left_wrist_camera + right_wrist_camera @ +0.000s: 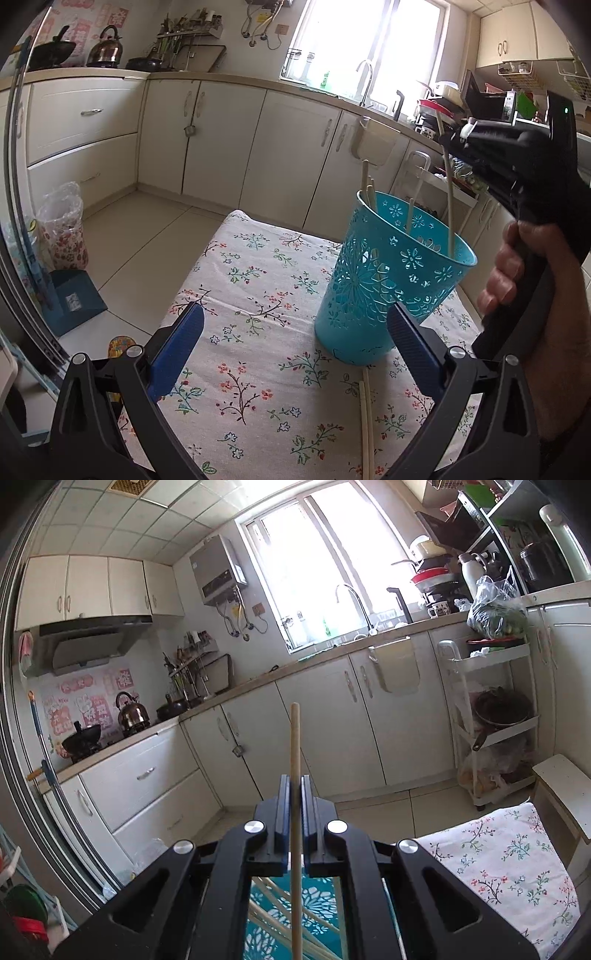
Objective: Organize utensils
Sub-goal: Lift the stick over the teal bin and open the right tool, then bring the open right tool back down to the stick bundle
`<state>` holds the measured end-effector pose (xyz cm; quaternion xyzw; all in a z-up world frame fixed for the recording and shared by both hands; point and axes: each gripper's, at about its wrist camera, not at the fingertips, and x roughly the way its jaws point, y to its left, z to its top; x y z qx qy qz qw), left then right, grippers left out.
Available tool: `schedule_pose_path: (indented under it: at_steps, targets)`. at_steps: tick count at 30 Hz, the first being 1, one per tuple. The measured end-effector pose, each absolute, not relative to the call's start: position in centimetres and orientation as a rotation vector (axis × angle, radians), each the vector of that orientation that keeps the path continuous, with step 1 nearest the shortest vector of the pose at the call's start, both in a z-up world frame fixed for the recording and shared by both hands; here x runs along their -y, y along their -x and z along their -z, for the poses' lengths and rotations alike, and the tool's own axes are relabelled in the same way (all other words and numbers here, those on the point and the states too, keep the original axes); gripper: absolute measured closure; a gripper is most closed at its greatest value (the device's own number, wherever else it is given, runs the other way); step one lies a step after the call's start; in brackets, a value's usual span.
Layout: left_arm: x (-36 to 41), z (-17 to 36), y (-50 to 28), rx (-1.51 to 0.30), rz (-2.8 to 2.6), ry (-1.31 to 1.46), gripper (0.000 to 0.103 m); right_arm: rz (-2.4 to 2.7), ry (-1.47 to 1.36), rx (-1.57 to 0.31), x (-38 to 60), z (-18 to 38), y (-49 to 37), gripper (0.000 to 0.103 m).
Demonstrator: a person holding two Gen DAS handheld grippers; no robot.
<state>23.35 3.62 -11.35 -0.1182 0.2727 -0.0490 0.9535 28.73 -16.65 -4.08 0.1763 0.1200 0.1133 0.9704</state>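
Teal holder (384,280) stands on the floral cloth (258,280) at 1 o'clock from the spread left gripper (295,350) — two chopsticks (366,424) lie at 5 o'clock. Right gripper (295,794), hand-held level above the holder, pinches one upright chopstick (295,746).

The bucket (388,280) is bright teal with a cut-out flower pattern — white light shows through the holes. The chopsticks (369,424) at 6 o'clock from it are pale wood, same as the chopstick (295,775) pinched in the right gripper (294,786). Tablecloth (258,295) is off-white with little red and blue flowers on dark twigs. The left gripper (295,350) is black with blue pads (177,350) — cabinets (221,133) behind at 12 o'clock are cream.
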Motion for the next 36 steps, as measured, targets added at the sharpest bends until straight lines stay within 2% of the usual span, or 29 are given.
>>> schedule_pose_path:
  at_steps: [10,19,22,29,36]
  targets:
    - [-3.8,11.5,-23.5,-0.564,0.099,0.242,0.007,-0.245,-0.272,-0.335,14.9,6.5,-28.0,0.097]
    - [-3.7,12.1,-23.5,-0.58,0.086,0.227,0.008,-0.265,-0.183,-0.33,15.2,6.7,-21.3,0.096]
    - [-3.7,12.2,-23.5,-0.583,0.079,0.218,0.008,-0.26,-0.174,-0.396,15.5,7.9,-19.0,0.096]
    - [-4.0,12.9,-23.4,-0.605,0.057,0.213,0.008,-0.26,-0.208,-0.761,14.7,16.9,-17.7,0.096]
    - [-3.6,14.0,-23.5,-0.637,0.055,0.179,0.008,-0.257,-0.205,-0.865,12.8,19.9,-19.3,0.096]
